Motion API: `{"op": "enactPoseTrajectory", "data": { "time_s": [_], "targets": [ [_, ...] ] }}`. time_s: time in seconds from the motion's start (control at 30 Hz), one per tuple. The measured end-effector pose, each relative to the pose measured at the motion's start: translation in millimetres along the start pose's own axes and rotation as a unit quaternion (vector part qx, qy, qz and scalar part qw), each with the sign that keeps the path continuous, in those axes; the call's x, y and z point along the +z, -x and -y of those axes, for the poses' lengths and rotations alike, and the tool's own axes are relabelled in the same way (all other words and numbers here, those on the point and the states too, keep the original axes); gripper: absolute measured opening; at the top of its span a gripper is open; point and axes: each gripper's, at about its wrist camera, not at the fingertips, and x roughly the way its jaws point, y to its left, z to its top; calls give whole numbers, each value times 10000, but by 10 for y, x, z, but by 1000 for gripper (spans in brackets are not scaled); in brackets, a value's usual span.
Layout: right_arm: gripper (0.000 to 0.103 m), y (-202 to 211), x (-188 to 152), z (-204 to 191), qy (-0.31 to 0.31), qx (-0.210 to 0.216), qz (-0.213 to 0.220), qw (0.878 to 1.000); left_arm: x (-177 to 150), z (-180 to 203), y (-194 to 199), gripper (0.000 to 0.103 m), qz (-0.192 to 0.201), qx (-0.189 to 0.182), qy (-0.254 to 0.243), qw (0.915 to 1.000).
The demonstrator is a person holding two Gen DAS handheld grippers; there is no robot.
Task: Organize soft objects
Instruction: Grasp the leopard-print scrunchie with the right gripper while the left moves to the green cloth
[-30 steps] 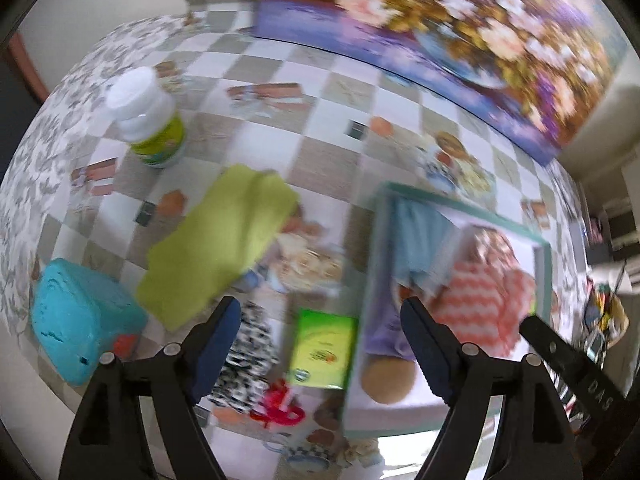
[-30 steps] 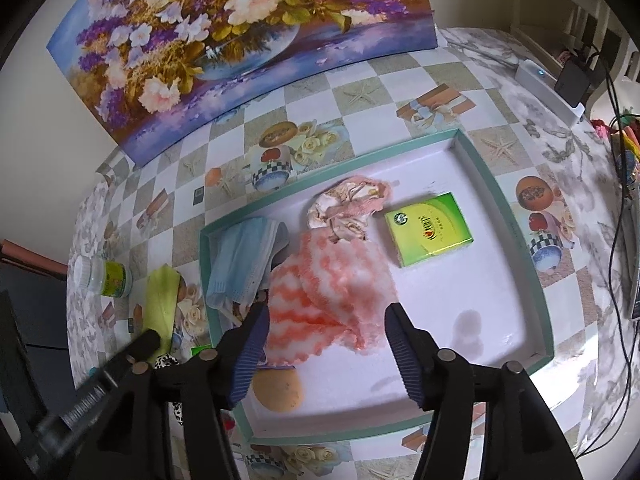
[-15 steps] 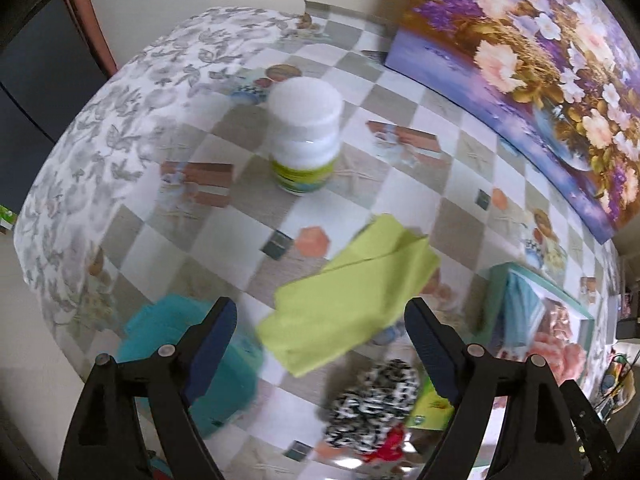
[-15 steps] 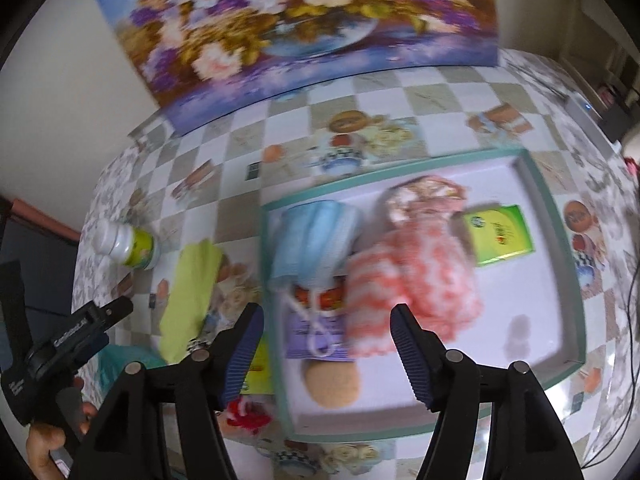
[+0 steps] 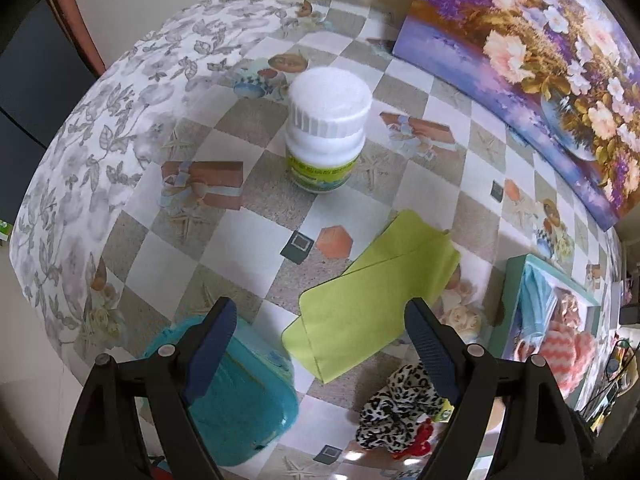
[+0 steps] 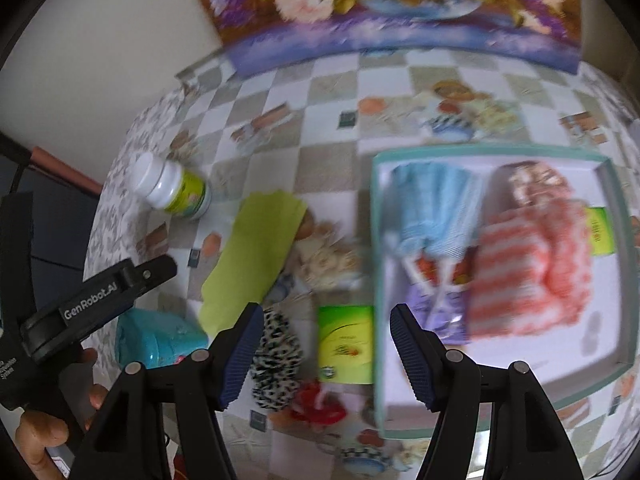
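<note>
A folded lime-green cloth (image 5: 374, 300) is seen lying flat on the checkered tablecloth (image 5: 160, 256), between a white pill bottle (image 5: 326, 128) farther back and a leopard-print scrunchie (image 5: 394, 406) nearer, with a teal container (image 5: 236, 392) to its near left. The left gripper (image 5: 320, 344) is held wide apart above the cloth's near edge, with nothing gripped. To the right, a teal-rimmed tray (image 6: 376, 240) is loaded with a blue face mask (image 6: 434, 210) and a coral striped cloth (image 6: 520, 276). The right gripper (image 6: 326, 354) is likewise spread wide and empty, over a green box (image 6: 346, 344) just left of the tray.
</note>
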Motion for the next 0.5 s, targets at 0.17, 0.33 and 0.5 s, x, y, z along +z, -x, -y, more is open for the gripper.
{"op": "enactPoseTrajectory", "data": {
  "time_s": [0.17, 0.33, 0.5],
  "targets": [
    [69, -225, -53, -186, 152, 2, -239, 9996, 40, -30, -82, 86, -95, -75, -44, 9999],
    [69, -407, -116, -354, 384, -54, -419, 9984, 80, -45, -177, 86, -209, -226, -57, 9995],
    [60, -536, -149, -434, 518, -115, -551, 9971, 96, -33, -237, 86, -278, -295, -44, 9992]
  ]
}}
